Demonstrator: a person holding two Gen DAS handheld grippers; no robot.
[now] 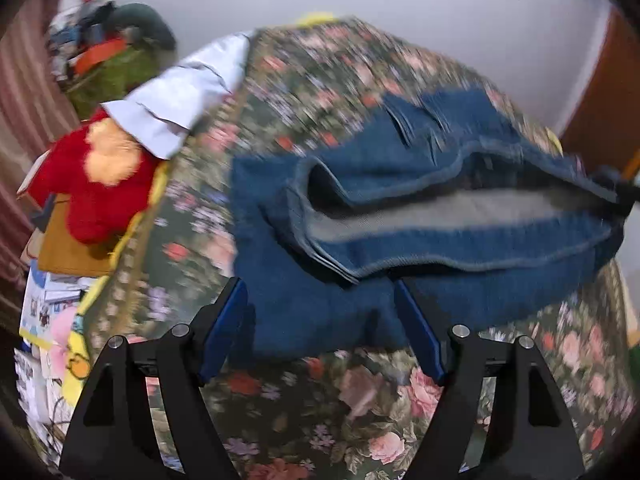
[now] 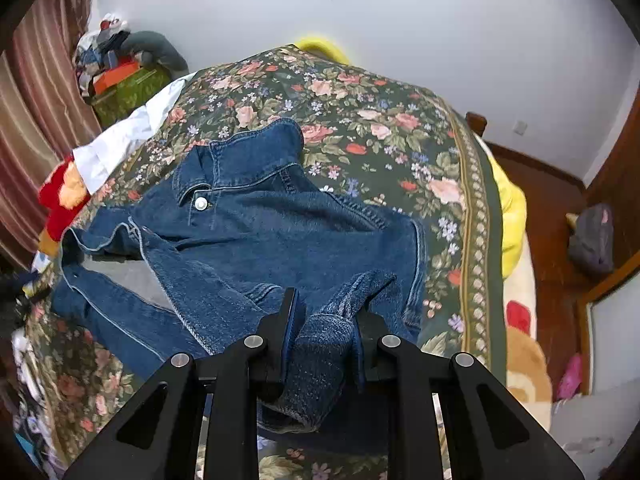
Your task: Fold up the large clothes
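A blue denim jacket (image 2: 256, 236) lies on the floral bedspread (image 2: 360, 120), collar toward the far side, grey lining showing at its left. My right gripper (image 2: 326, 320) is shut on a bunched part of the jacket, probably a sleeve or hem, lifted near the camera. In the left wrist view the jacket (image 1: 400, 220) is blurred, its open edge showing the grey lining. My left gripper (image 1: 320, 320) is open, its blue pads on either side of the jacket's near edge, holding nothing.
A white cloth (image 1: 180, 96) and a red plush toy (image 1: 100, 184) lie at the bed's left edge. Piled clutter (image 2: 120, 68) stands by the striped curtain (image 2: 36, 120). A yellow blanket (image 2: 512, 216) hangs off the right side above the wooden floor (image 2: 552, 208).
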